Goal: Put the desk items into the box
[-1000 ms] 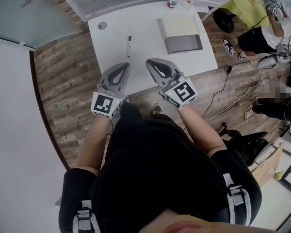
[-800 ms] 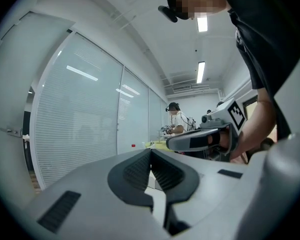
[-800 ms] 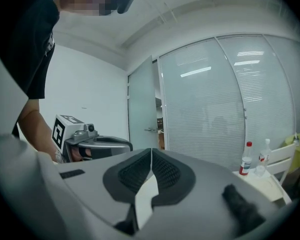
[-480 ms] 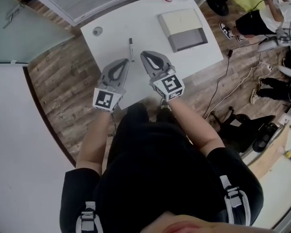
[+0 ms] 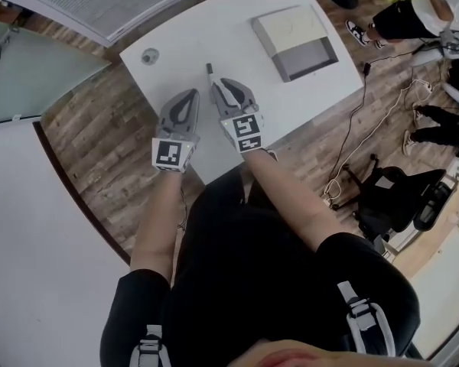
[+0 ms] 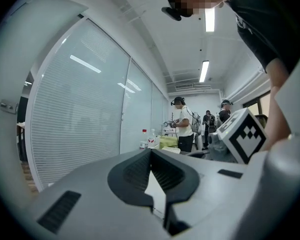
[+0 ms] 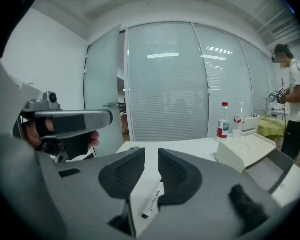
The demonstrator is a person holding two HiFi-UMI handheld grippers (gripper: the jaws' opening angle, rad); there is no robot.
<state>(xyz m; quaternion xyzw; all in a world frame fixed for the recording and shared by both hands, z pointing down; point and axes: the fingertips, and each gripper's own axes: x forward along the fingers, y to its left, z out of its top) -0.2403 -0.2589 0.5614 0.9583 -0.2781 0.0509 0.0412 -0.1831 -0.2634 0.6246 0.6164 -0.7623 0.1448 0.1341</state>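
- White desk (image 5: 214, 29) is being viewed from above, the open box (image 5: 294, 33) resting toward its far right.
- Right gripper (image 7: 151, 156) is being lowered around the marker (image 7: 152, 201); its jaws have just been opening, and the marker is lying ungripped between them.
- Left gripper (image 6: 151, 151) is being held clenched on nothing.

White table (image 5: 214, 29), cream-and-grey box (image 5: 296, 40)
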